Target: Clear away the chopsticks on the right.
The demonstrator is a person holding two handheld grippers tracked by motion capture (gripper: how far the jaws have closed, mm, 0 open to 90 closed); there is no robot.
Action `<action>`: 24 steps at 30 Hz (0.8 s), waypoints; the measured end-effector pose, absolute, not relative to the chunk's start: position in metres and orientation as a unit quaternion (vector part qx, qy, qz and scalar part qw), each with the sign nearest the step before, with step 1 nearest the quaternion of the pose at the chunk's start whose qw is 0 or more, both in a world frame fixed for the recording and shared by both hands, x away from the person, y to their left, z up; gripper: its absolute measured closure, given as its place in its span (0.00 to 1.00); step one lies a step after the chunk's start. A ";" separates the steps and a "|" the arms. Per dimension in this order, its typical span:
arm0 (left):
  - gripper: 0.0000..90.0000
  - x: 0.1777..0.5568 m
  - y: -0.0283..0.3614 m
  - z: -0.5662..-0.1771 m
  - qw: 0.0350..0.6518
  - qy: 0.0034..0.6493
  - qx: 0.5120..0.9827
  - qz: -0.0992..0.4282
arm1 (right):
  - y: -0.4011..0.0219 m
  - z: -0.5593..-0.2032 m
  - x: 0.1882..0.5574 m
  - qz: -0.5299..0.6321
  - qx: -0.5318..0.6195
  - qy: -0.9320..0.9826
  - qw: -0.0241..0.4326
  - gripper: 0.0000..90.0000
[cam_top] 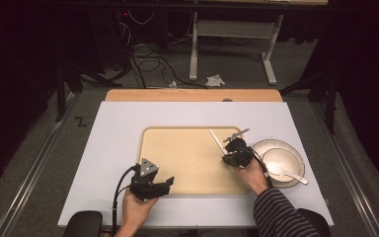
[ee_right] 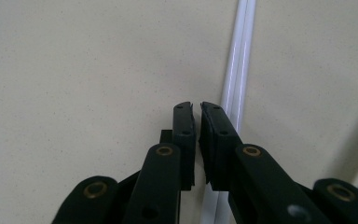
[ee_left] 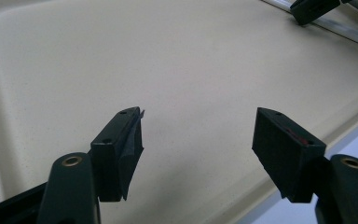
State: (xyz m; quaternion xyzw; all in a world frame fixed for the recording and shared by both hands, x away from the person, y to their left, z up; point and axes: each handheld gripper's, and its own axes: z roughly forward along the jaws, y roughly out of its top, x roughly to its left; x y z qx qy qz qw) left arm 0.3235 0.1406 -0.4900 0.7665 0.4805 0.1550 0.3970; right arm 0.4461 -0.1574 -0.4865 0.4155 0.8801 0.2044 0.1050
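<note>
One white plastic knife (cam_top: 217, 140) lies on the single beige tray (cam_top: 177, 173), just beside the right gripper (ee_right: 196, 108), whose jaws stand nearly together, pinching nothing. The left gripper (ee_left: 198, 133) hovers spread. One plate (cam_top: 296, 157) holds one spoon (cam_top: 288, 174).

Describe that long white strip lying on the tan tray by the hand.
The white strip is long, thin and straight, with a groove along its middle; it looks like glossy plastic, perhaps a utensil handle. It lies flat on the tan tray, near its right edge. The right gripper hangs over its near end, jaws almost together; whether they touch it cannot be told.
</note>
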 end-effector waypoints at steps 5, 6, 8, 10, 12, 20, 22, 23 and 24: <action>0.37 0.322 0.142 -0.490 0.395 0.483 0.766 0.156 | -0.158 -0.486 0.447 0.206 0.416 0.880 0.102 0.94; 0.37 0.322 0.142 -0.490 0.395 0.483 0.766 0.156 | -0.158 -0.486 0.446 0.206 0.415 0.880 0.101 0.94; 0.37 0.322 0.142 -0.491 0.395 0.483 0.766 0.156 | -0.158 -0.486 0.446 0.208 0.415 0.880 0.100 0.93; 0.37 0.322 0.141 -0.491 0.393 0.483 0.767 0.157 | -0.158 -0.486 0.446 0.208 0.415 0.880 0.101 0.92; 0.37 0.322 0.141 -0.491 0.393 0.482 0.768 0.156 | -0.158 -0.487 0.446 0.212 0.415 0.879 0.100 0.92; 0.37 0.323 0.139 -0.491 0.393 0.479 0.769 0.154 | -0.160 -0.483 0.444 0.218 0.413 0.878 0.101 0.89; 0.37 0.324 0.139 -0.491 0.393 0.478 0.770 0.153 | -0.160 -0.482 0.443 0.222 0.413 0.878 0.099 0.86; 0.37 0.324 0.139 -0.491 0.392 0.478 0.771 0.153 | -0.160 -0.482 0.443 0.223 0.414 0.877 0.098 0.85; 0.37 0.324 0.139 -0.492 0.393 0.478 0.771 0.153 | -0.160 -0.482 0.442 0.223 0.412 0.878 0.100 0.84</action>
